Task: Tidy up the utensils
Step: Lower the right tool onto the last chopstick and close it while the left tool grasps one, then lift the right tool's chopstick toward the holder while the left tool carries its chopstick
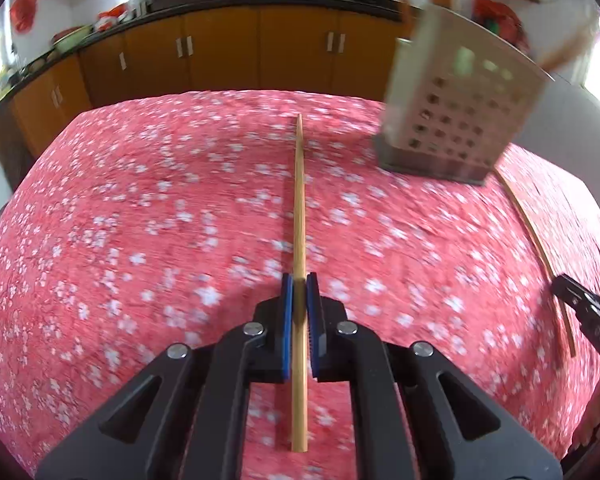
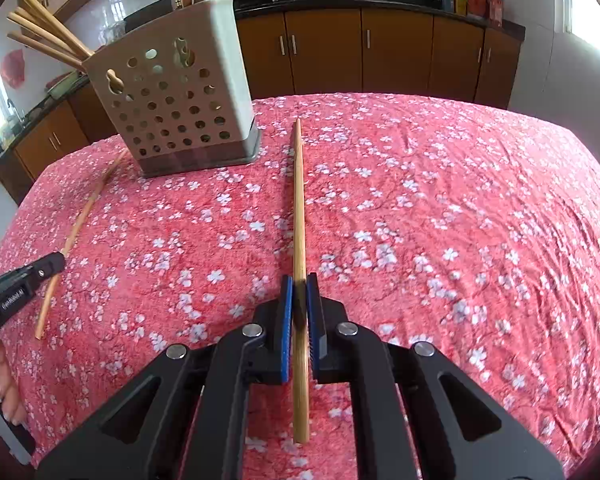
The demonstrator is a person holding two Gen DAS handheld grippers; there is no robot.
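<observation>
Two tools are each pinching a chopstick against the red flowered bench, both tilting steeply downward: the left tool (image 1: 299, 280) gripping one chopstick (image 1: 299, 200), the right tool (image 2: 299, 280) another chopstick (image 2: 299, 200). The perforated holder (image 2: 172, 108) is standing at eleven o'clock of the right tool.

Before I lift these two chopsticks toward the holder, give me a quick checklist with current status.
1. Left gripper shut on the left chopstick: ok.
2. Right gripper shut on the right chopstick: ok.
3. Holder upright on the tablecloth: ok.
4. Room in the holder among the chopsticks already inside: cannot tell.
5. Grippers apart from each other: ok.
</observation>
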